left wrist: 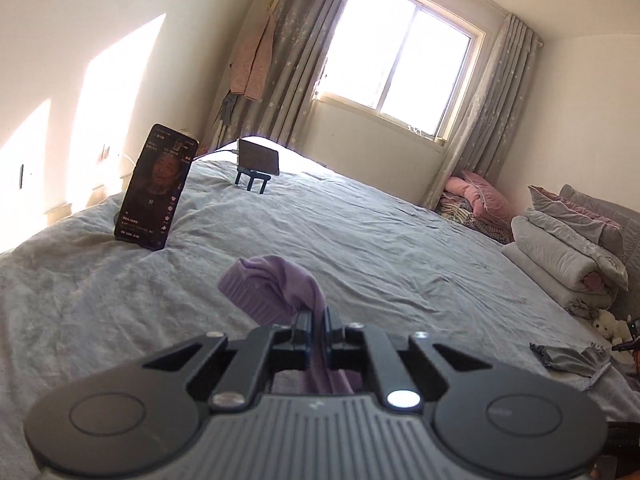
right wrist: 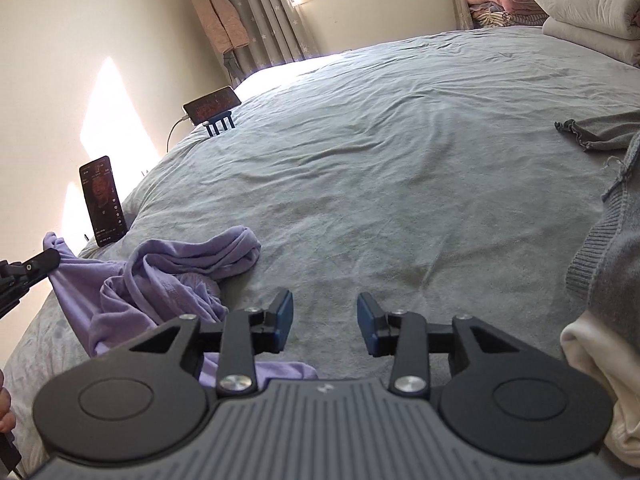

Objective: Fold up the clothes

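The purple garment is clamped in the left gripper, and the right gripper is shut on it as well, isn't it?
Only half right. The left gripper is indeed shut on the purple garment, as the left wrist view shows. But in the right wrist view the right gripper is open, its fingers apart over the grey bedsheet, holding nothing.

Purple garment [left wrist: 272,288] partly hidden behind left gripper [left wrist: 319,320] body, lower part out of sight; in right wrist view its near edge goes under right gripper [right wrist: 325,320] housing; grey knit garment [right wrist: 612,256] cut off by right edge, type unclear; cream cloth [right wrist: 596,360] also cut; phone [left wrist: 154,188] text too small to read; second phone [left wrist: 258,157] screen illegible; small plush toy [left wrist: 608,322] blurred.
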`<state>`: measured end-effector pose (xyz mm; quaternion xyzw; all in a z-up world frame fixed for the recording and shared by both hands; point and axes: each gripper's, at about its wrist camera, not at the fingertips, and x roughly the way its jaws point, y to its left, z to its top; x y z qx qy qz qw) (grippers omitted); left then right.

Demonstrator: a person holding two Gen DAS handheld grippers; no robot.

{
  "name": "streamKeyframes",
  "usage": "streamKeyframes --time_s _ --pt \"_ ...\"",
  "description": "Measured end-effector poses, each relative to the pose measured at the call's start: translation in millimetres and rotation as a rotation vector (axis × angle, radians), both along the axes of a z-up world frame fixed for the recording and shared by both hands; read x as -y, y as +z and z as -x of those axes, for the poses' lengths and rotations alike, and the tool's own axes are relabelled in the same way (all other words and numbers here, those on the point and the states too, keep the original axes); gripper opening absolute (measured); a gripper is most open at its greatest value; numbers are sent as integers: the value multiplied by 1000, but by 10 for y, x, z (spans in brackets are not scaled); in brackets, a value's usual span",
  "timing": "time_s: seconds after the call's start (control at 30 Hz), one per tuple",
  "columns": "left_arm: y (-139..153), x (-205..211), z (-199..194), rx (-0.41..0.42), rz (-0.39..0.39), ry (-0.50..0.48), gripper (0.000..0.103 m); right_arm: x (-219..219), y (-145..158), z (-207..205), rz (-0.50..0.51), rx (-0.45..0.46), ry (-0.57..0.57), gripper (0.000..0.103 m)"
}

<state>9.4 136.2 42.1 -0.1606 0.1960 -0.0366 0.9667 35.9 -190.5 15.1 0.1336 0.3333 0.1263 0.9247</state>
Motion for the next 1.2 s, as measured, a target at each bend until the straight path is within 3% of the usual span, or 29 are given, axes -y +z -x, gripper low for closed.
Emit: streamKeyframes --time_s 0.53,0.67,0.8,0.9,1.0,1.07,1.1,1.2 --pt "0 -889 456 -24 -166 301 6 -898 -69 -8 40 -6 191 51" --pt "-47 -1131 501 -75 -167 341 6 -1053 -95 38 67 -14 242 51" --pt "-180 -1345 432 -206 -122 325 6 -1235 -89 53 100 -6 292 51" --pt "-178 -1428 452 -199 -87 318 6 -1365 -72 9 87 -16 316 51" --pt "-153 -1495 490 -166 -53 314 13 -1510 -37 -33 80 -14 344 51" --pt "-135 -1539 515 -144 -31 311 32 -1626 -15 -55 85 -1 366 51" --pt "-127 -1562 527 -133 -19 310 36 -1689 -9 -71 89 3 378 51" --pt "-113 -1616 542 -109 8 305 39 -1906 5 -123 103 19 412 51"
